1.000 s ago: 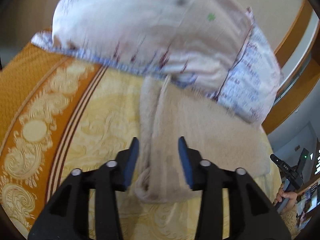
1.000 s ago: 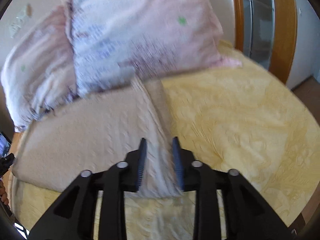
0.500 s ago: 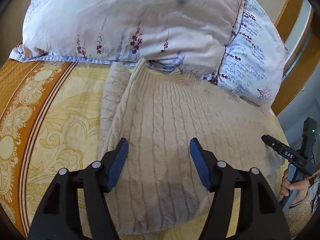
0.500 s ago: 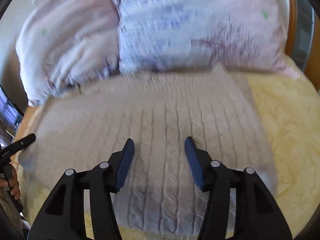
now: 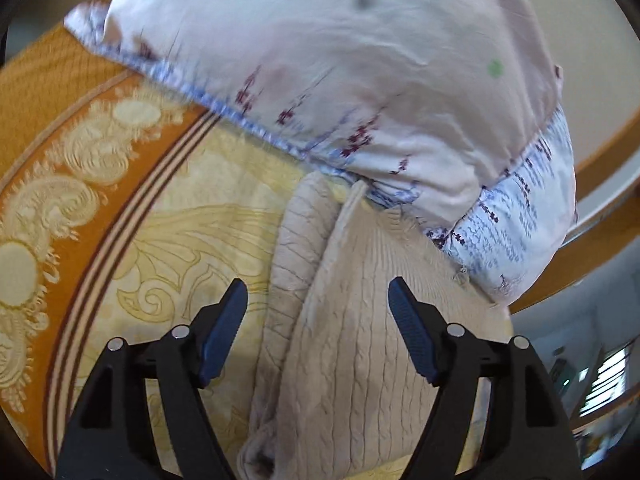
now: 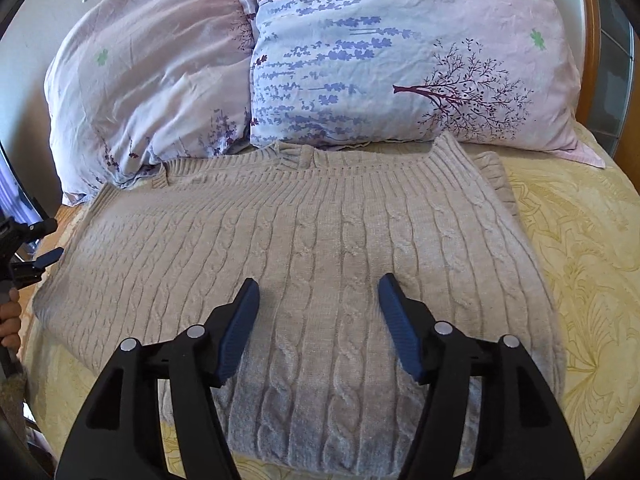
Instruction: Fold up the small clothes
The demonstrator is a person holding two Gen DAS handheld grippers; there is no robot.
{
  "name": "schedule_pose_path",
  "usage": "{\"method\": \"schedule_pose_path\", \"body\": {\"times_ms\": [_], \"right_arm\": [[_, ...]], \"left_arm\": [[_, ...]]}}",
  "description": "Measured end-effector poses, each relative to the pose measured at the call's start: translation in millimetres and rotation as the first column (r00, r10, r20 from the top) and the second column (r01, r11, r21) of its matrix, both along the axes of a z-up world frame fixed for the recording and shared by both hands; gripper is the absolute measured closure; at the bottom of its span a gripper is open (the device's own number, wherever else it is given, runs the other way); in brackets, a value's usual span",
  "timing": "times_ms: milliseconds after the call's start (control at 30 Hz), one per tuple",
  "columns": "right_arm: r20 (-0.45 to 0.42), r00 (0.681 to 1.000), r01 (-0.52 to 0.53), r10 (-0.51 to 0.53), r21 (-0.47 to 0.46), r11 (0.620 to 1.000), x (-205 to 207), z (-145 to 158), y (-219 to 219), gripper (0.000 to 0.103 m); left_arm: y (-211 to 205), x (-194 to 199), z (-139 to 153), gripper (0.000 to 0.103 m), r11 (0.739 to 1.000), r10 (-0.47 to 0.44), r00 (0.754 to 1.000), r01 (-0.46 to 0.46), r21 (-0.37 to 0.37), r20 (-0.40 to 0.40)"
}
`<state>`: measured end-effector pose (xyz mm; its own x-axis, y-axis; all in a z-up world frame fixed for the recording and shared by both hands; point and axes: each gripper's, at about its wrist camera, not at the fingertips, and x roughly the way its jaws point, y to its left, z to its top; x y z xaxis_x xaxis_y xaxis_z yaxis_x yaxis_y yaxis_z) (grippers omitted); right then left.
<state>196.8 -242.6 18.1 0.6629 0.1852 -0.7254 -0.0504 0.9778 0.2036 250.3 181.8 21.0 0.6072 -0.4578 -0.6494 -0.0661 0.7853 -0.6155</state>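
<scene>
Sweater (image 6: 304,248) lies folded on your bed (image 6: 580,240), mid-frame, below two pillows (image 6: 400,60). Your left tool (image 5: 318,312) and right tool (image 6: 318,304) are opening above it, gripping nothing.

In the left wrist view the pillow (image 5: 360,80) is smeared by motion blur, its print unreadable. The sweater (image 6: 320,264) runs off the frame at six o'clock. At nine o'clock, a hand (image 6: 10,322) is cut by the edge.

Both grippers have let go: the left gripper (image 5: 318,304) and right gripper (image 6: 319,298) are opening, and the sweater (image 6: 320,240) now lies flat.
</scene>
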Motion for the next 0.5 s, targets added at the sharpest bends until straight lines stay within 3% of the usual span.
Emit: {"method": "schedule_pose_path", "body": {"times_ms": [133,200,500], "right_arm": [[0.0,1.0,-0.006,0.006,0.01,1.0,1.9,-1.2,0.0,0.037],[0.0,1.0,-0.007,0.007,0.012,1.0,2.1,-1.4,-0.1,0.037],[0.002,1.0,-0.004,0.004,0.031,1.0,1.5,-1.6,-0.9,0.036]], "left_arm": [[-0.3,9.9,-12.3,0.033,0.998,-0.006,0.999,0.003,-0.06,-0.043],[-1.6,12.6,-16.8,0.041,0.995,-0.012,0.999,0.007,-0.096,-0.051],[-4.9,13.2,-22.8,0.057,0.991,0.023,0.998,-0.03,-0.134,-0.053]]}}
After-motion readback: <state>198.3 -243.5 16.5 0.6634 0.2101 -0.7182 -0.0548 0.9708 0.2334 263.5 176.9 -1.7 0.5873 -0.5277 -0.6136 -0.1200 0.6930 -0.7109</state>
